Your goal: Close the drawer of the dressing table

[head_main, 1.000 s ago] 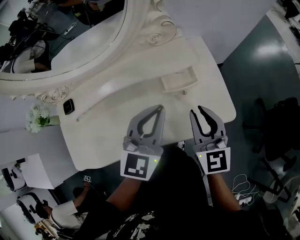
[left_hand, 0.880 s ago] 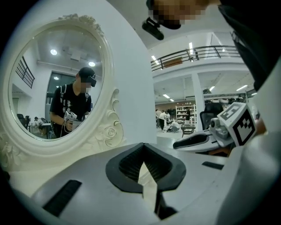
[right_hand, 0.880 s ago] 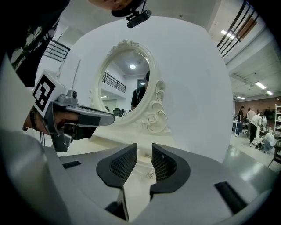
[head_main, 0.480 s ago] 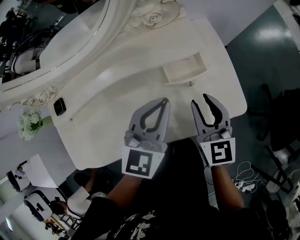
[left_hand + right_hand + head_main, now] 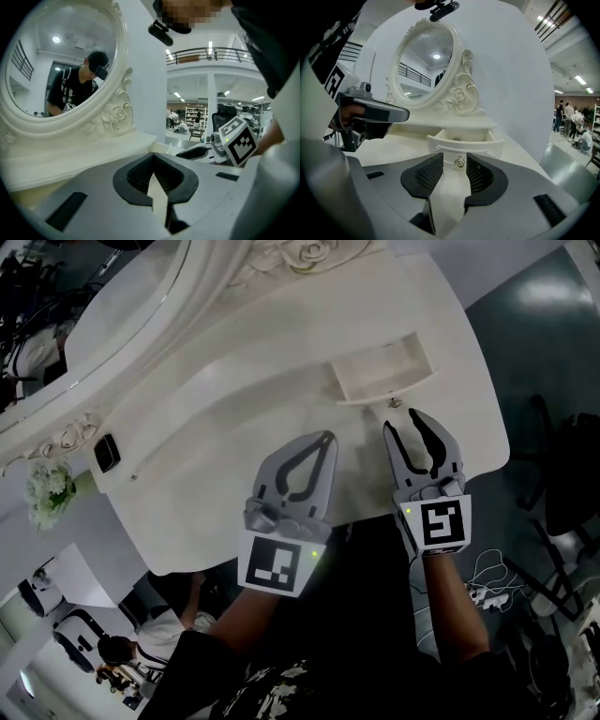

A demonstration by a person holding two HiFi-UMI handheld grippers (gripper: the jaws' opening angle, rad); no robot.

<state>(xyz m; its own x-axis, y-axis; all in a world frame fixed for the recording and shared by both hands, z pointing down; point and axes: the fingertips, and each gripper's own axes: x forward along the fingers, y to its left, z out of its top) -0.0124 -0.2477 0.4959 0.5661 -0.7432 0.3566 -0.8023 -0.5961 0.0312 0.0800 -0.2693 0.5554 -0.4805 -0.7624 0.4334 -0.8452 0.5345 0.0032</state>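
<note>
The open white drawer [image 5: 380, 371] on the table [image 5: 234, 409] is being faced by the nearer right gripper [image 5: 404, 422]. Its empty jaws are being opened just before the silver knob [image 5: 395, 402]. The left gripper's [image 5: 326, 439] jaws are being held together.

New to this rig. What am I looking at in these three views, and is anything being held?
There is no robot here. A person holds two two-jaw tools: the left hand-held gripper and the right hand-held gripper. The head view comes from a camera on the person's head, looking down on a white dressing table with a mirror. The two gripper views come from cameras riding on each tool, looking along its jaws. A small drawer on the tabletop stands pulled open. The left one is shut and empty. The right one's jaws are opening, and the drawer's knob shows in the gap just ahead of them, not gripped. So nothing is held.
</note>
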